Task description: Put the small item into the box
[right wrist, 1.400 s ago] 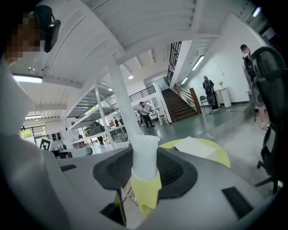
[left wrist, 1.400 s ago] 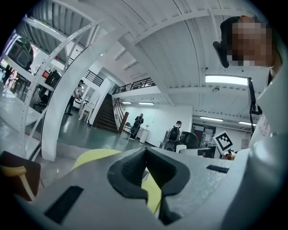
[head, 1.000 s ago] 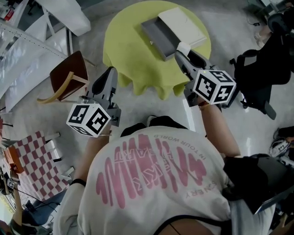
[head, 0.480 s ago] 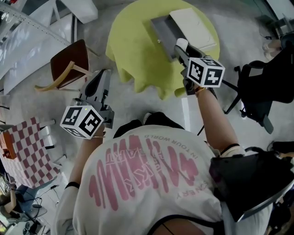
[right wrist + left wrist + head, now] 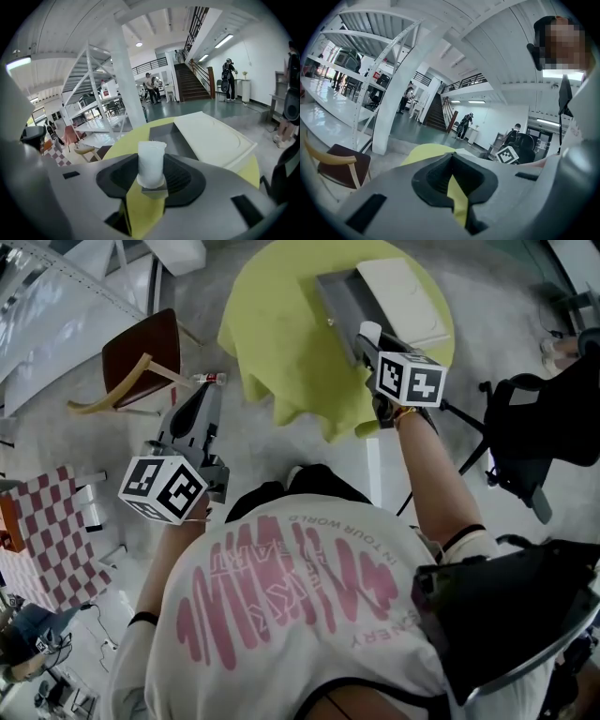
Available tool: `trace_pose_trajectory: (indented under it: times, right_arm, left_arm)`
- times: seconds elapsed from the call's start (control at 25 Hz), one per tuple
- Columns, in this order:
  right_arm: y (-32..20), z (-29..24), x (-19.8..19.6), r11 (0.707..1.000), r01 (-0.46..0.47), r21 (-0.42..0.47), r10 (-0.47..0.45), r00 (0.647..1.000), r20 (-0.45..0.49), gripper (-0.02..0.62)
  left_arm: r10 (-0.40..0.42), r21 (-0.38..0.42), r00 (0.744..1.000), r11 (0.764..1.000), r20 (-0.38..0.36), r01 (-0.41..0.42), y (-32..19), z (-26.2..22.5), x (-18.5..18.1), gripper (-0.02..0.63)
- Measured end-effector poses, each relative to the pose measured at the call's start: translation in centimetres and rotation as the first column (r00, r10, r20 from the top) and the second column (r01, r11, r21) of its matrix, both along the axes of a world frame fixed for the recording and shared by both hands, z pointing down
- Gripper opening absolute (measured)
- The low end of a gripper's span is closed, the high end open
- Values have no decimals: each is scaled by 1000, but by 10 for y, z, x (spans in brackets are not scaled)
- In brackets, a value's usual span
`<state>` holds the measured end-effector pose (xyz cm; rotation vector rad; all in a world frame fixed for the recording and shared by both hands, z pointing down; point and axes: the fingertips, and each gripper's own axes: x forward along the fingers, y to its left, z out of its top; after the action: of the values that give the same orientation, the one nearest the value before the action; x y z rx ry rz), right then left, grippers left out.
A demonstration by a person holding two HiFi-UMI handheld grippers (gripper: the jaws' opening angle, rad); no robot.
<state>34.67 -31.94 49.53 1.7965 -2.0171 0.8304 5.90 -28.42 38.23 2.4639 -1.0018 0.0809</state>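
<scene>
A grey open box (image 5: 337, 298) lies on the round yellow table (image 5: 272, 324), with its white lid (image 5: 405, 294) beside it. My right gripper (image 5: 368, 337) is shut on a small white cylinder-like item (image 5: 369, 330) and hovers at the box's near right edge. In the right gripper view the item (image 5: 151, 161) stands upright between the jaws (image 5: 151, 182), with the box (image 5: 165, 137) and lid (image 5: 211, 138) just ahead. My left gripper (image 5: 207, 393) hangs over the floor left of the table, with its jaws together on nothing (image 5: 452, 187).
A wooden chair with a brown seat (image 5: 141, 367) stands left of the table. A red and white checked cloth (image 5: 47, 540) lies at the far left. A black office chair (image 5: 534, 423) is at the right. A white metal frame (image 5: 56, 306) fills the upper left.
My right gripper has reached forward over the table with the white item, closer to the box. The left gripper stays over the floor, nearly unmoved.
</scene>
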Motion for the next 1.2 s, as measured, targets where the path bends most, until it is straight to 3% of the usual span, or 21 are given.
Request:
trace_pose_trajectory:
  times: [0.64, 0.96, 1.2]
  right_arm:
    - [-9, 32, 3, 982, 39, -182, -56, 994, -89, 163]
    - [-10, 46, 3, 954, 67, -293, -112, 984, -141, 163]
    - [-9, 53, 3, 928, 72, -364, -127, 984, -127, 163]
  left_arm:
    - [-69, -5, 997, 998, 38, 70, 12, 1, -32, 6]
    - [-100, 1, 994, 995, 36, 100, 8, 0, -41, 6]
    - [-106, 2, 994, 994, 26, 106, 8, 1, -38, 6]
